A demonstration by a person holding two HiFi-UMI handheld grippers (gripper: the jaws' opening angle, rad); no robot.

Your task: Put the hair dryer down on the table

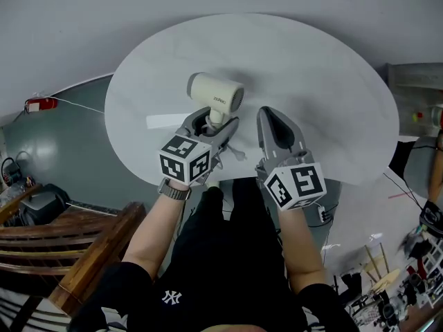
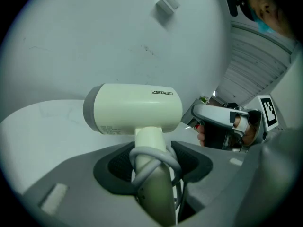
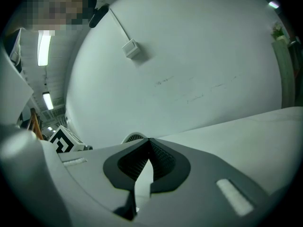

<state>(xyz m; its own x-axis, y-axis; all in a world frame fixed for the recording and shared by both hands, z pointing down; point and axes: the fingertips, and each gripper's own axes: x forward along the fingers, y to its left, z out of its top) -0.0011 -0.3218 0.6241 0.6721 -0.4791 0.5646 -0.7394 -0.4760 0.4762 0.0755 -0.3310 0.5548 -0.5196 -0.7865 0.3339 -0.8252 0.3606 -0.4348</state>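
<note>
A cream hair dryer [image 1: 216, 94] is held upright over the round white table [image 1: 325, 81], its barrel lying sideways. My left gripper [image 1: 211, 124] is shut on the hair dryer's handle [image 2: 150, 148], and the grey cord [image 2: 154, 161] is looped round that handle between the jaws. In the left gripper view the barrel [image 2: 135, 109] fills the middle. My right gripper [image 1: 275, 120] hovers just right of the dryer, its jaws touching at the tips with nothing between them [image 3: 147, 143]. The dryer's rear grille [image 3: 133, 137] peeks above the right gripper's jaws.
A wooden bench [image 1: 76, 247] stands at the lower left beside the table. Cables and small tools [image 1: 408, 268] clutter the floor at the lower right. A red object [image 1: 40, 104] lies on the floor at the left. A smoke detector [image 3: 131, 48] hangs on the ceiling.
</note>
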